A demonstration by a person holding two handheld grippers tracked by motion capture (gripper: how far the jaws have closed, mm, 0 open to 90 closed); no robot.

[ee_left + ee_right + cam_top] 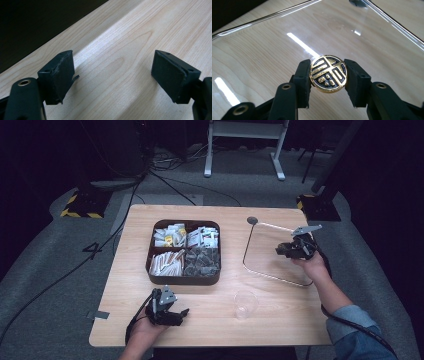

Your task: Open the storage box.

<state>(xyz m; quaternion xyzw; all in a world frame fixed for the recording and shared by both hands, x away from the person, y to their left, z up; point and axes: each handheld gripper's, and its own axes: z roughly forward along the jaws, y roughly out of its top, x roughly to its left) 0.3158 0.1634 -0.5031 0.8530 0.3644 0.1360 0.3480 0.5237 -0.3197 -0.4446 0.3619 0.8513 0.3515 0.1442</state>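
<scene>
R gripper [328, 75] pads clamped on a round gold-and-black medallion [328, 74], mid-frame in the right gripper view, held over a clear tray [274, 47] w/ a thin dark rim. Step looks like placing it into the tray; next move prob calls for lowering, then letting go gently so it doesn't roll. L gripper [112, 77] jaws wide apart, nothing between, at lower left of the high view. Light wood table [280, 315]: compartment box [183, 252] of packets at centre, clear cup [245, 304] lower centre. Dark room, cables on grey floor.

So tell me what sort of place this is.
Probably a lab or recording studio: a lone wooden table on grey carpet, cables trailing across the floor, and yellow-and-black striped stand bases against dark surroundings.
</scene>
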